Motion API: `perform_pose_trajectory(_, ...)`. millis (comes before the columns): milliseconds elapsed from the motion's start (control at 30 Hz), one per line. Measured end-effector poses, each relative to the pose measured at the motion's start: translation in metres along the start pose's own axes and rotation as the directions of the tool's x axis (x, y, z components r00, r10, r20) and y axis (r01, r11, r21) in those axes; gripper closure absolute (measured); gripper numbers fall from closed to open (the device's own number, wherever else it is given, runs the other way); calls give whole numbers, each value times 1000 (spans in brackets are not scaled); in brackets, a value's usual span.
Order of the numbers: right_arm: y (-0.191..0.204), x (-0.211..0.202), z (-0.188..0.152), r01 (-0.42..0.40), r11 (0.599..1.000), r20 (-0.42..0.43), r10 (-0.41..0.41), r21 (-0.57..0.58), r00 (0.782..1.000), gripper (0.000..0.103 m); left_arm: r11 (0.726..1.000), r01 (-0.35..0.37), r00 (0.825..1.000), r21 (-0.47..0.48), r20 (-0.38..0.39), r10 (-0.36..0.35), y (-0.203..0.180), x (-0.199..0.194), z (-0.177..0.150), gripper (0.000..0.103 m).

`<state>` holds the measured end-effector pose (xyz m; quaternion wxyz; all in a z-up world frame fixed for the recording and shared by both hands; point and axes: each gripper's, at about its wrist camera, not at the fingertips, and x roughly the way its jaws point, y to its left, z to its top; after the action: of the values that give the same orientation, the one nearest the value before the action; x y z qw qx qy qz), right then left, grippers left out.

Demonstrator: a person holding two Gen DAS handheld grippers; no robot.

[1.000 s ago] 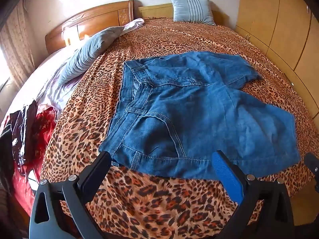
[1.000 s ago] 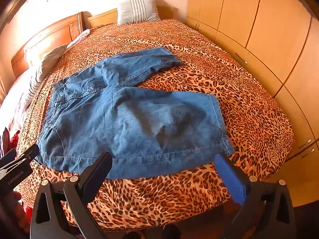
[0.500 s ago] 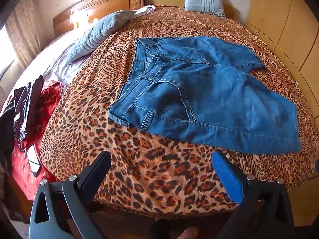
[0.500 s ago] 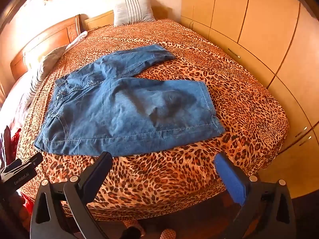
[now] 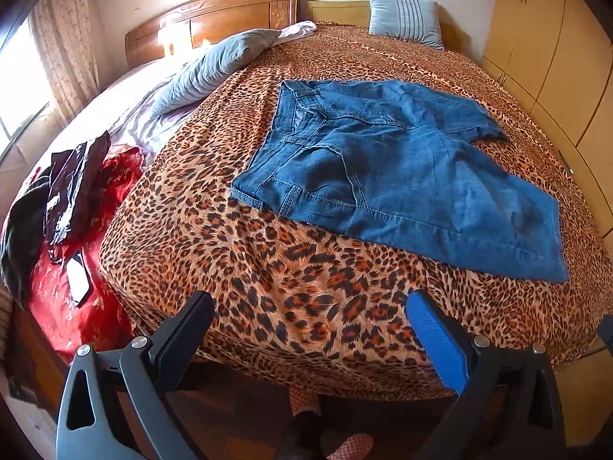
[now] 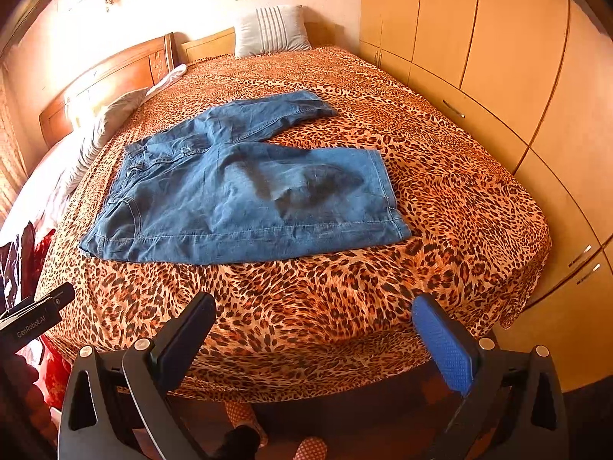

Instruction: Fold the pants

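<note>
Hanging off the foot of the bed, the left gripper [image 5: 306, 329] and the right gripper [image 6: 312, 329] both stood spread wide — nothing between the fingers of either, each well short of the cloth. Below them, patterned slippers [image 5: 354, 442] showed on the dark floor (cut off at the frame edge in both views).

Beyond the fingers lay the leopard-print bedspread [image 5: 268, 253], and on it the blue denim pants [image 5: 402, 176], spread flat with the waistband toward the left and the two short legs toward the right, the nearer leg lying close to the bed's edge. Dark patches on that nearer leg [image 6: 318, 188] showed plainly in the right wrist view; whether shadow or damp could not be told.

Only the left wrist view took in the red cloth [image 5: 65, 280] with dark clothes heaped on it, a small white flat thing lying there too, hard to make out, and the curtain [image 5: 65, 38] by the window. Only the right wrist view showed the long run of wooden wardrobe doors [image 6: 513, 57] and a tip of the other gripper at its left edge. Farther back sat a grey pillow [image 5: 214, 65], a striped pillow [image 6: 272, 28] and the wooden headboard [image 5: 218, 19].
</note>
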<state>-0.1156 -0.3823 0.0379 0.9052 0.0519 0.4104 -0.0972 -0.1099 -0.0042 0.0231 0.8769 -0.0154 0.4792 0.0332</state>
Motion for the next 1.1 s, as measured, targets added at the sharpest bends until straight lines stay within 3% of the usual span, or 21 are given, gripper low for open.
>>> perform_pose_trajectory(100,0,-4,2,-4,1000,15,4,-10,1000,0,1000,9,1000,5,27,-9,8,-7,-18,1)
perform_pose_trajectory(1100,-5,3,6,-16,1000,1,16,-22,1000,0,999,23,999,32,28,-24,-6,-8,-9,1)
